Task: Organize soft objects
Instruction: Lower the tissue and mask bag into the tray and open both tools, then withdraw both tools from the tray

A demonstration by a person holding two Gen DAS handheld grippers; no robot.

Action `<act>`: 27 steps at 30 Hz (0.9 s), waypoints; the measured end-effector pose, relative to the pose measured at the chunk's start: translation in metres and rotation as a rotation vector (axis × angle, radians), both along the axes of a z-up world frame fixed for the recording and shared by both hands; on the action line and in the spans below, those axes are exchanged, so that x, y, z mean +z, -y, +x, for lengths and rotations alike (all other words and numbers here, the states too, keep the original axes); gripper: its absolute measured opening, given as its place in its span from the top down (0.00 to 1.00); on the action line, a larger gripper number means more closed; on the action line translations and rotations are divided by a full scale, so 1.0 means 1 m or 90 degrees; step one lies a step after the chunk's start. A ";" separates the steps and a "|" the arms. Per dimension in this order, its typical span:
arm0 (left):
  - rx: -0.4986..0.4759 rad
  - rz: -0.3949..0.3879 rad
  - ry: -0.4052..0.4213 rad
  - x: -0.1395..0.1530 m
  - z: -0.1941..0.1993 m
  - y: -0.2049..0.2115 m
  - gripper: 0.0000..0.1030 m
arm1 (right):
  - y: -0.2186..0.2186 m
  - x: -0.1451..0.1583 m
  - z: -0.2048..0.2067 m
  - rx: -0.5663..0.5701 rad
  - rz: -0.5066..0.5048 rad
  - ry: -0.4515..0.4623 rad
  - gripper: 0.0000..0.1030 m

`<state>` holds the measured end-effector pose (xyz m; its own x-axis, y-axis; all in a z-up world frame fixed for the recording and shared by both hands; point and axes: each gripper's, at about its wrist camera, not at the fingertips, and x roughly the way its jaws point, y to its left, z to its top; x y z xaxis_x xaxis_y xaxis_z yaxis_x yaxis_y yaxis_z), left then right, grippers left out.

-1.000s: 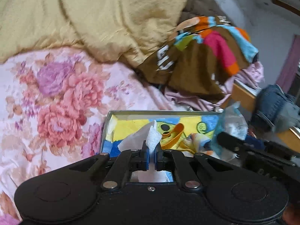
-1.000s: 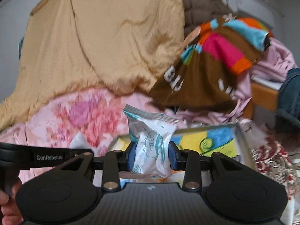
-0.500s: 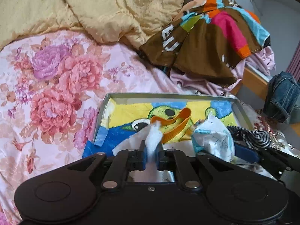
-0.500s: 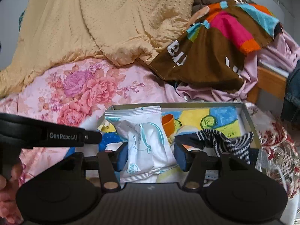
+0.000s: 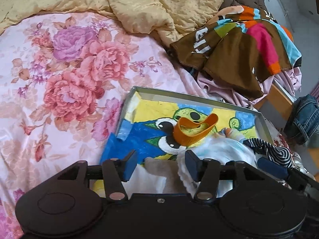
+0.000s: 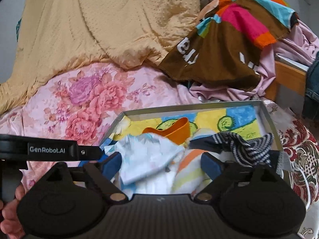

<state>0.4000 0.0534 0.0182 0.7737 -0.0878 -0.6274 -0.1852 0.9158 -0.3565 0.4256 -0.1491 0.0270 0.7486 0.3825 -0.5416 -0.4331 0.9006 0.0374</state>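
I am opening my right gripper (image 6: 161, 164) around the light, crinkly, slippery white plastic packet (image 6: 147, 159) in the shallow metal tray (image 6: 189, 108) | left gripper (image 5: 160, 165) opening over limp white cloth (image 5: 153, 177) | orange strap (image 6: 175, 131) at 12 o'clock | regrasp packet by its sealed edge

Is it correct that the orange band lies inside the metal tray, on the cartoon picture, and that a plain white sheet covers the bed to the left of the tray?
Not fully. The orange band does lie in the metal tray, on the cartoon picture. But the sheet left of the tray is not plain white: it is pink with large printed flowers, as the left wrist view shows.
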 end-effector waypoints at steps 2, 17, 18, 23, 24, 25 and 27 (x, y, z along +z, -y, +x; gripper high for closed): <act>0.003 0.011 -0.003 0.002 -0.004 -0.003 0.41 | -0.002 0.003 -0.005 0.000 -0.001 0.007 0.12; 0.006 0.077 0.078 0.027 -0.051 0.001 0.14 | 0.033 0.021 -0.061 -0.057 0.031 0.075 0.04; 0.009 0.083 0.090 0.029 -0.057 0.002 0.12 | 0.037 0.022 -0.067 -0.059 0.036 0.079 0.03; 0.019 0.125 0.138 0.040 -0.089 0.011 0.04 | 0.060 0.028 -0.098 -0.076 0.068 0.103 0.00; 0.019 0.131 0.148 0.042 -0.095 0.012 0.03 | 0.063 0.030 -0.105 -0.079 0.072 0.106 0.00; 0.016 0.137 0.159 0.045 -0.102 0.015 0.02 | 0.067 0.032 -0.112 -0.083 0.076 0.110 0.00; 0.016 0.146 0.174 0.049 -0.116 0.020 0.01 | 0.075 0.035 -0.126 -0.092 0.084 0.119 0.00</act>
